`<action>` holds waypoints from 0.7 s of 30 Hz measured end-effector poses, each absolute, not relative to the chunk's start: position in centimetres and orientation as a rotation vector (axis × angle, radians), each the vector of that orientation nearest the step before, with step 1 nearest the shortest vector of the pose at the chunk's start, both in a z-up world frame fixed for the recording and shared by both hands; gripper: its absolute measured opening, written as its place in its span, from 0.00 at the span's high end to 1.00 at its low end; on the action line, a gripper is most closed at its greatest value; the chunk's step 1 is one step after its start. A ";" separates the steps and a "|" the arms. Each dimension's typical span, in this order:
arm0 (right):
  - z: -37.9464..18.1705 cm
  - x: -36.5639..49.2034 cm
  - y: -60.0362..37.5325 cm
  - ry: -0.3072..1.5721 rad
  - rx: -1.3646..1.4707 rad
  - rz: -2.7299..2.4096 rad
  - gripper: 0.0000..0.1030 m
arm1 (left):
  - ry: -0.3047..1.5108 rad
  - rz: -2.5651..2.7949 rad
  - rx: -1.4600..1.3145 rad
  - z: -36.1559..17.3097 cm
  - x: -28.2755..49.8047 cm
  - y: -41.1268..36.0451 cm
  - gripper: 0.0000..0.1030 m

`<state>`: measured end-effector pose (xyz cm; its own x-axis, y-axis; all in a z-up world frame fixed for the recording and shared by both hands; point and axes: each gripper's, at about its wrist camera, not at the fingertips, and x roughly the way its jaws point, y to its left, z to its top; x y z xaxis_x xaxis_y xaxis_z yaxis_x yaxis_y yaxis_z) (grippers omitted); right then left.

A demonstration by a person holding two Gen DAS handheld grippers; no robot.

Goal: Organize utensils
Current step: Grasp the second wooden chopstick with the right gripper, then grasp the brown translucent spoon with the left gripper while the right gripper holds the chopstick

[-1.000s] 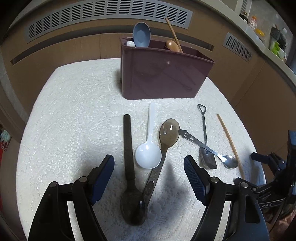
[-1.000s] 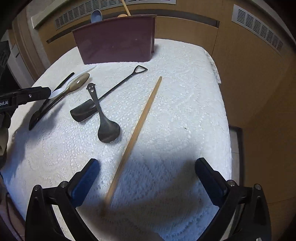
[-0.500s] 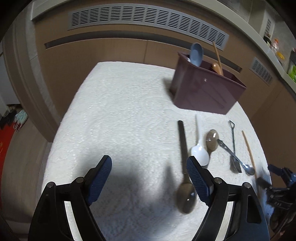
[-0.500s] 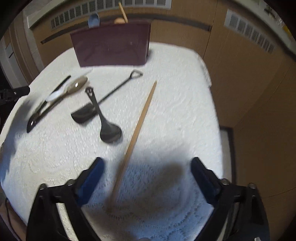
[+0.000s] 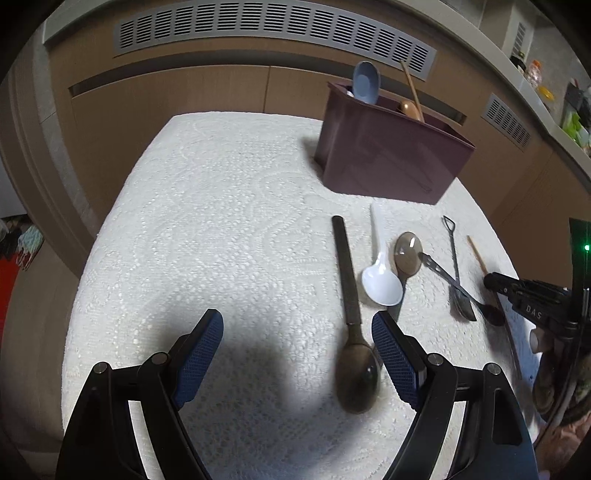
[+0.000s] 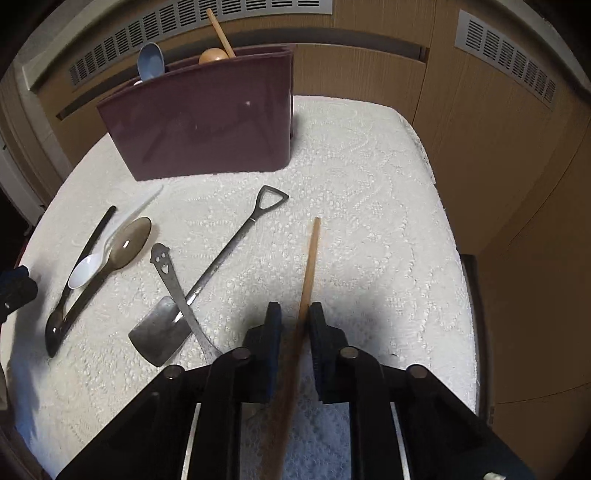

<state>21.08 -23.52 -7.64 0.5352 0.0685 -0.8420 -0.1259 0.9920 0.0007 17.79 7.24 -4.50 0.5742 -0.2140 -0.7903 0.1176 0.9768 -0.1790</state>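
Observation:
A maroon utensil holder (image 5: pixel 391 158) (image 6: pixel 207 122) stands at the back of the table with a blue spoon (image 5: pixel 365 82) and wooden utensils in it. My right gripper (image 6: pixel 295 325) is shut on a wooden chopstick (image 6: pixel 308 269) that points toward the holder. My left gripper (image 5: pixel 299 350) is open and empty, just left of a dark long-handled spoon (image 5: pixel 351 302). A white plastic spoon (image 5: pixel 380 273), a brown translucent spoon (image 5: pixel 406 254), a metal smiley-handled spoon (image 6: pixel 177 288) and a shovel-shaped spoon (image 6: pixel 207 280) lie on the white lace cloth (image 5: pixel 221 221).
Wooden cabinets with vent grilles (image 5: pixel 273 26) stand behind the table. The table edge drops off at the right (image 6: pixel 465 295) and at the left (image 5: pixel 96 236). A cluttered counter (image 5: pixel 554 92) is at the far right.
My right gripper has dropped to the chopstick and shut on it. My left gripper swung left and then came partly back toward the spoons, staying open.

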 end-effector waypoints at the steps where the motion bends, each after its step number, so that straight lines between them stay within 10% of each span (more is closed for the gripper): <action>1: -7.4 20.9 -23.6 0.997 -0.057 0.124 0.95 | 0.929 -0.211 -0.107 -4.4 17.6 6.9 0.20; 6: -6.1 19.1 -24.4 0.955 -0.058 0.123 0.95 | 0.833 -0.295 -0.046 -3.3 16.6 4.4 0.24; 11: -6.2 17.7 -25.3 0.938 -0.048 0.118 0.95 | 0.827 -0.430 0.074 -2.4 17.9 0.5 0.59; 21: -6.3 17.0 -26.0 0.919 0.025 0.166 0.95 | 1.040 -0.473 0.309 -5.2 26.1 -5.2 0.58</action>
<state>16.97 -26.03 -6.33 0.5947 0.1534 -0.7892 -0.1318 0.9869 0.0926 26.13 -5.23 -5.23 0.4201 -0.2271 -0.8786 0.5128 0.8582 0.0233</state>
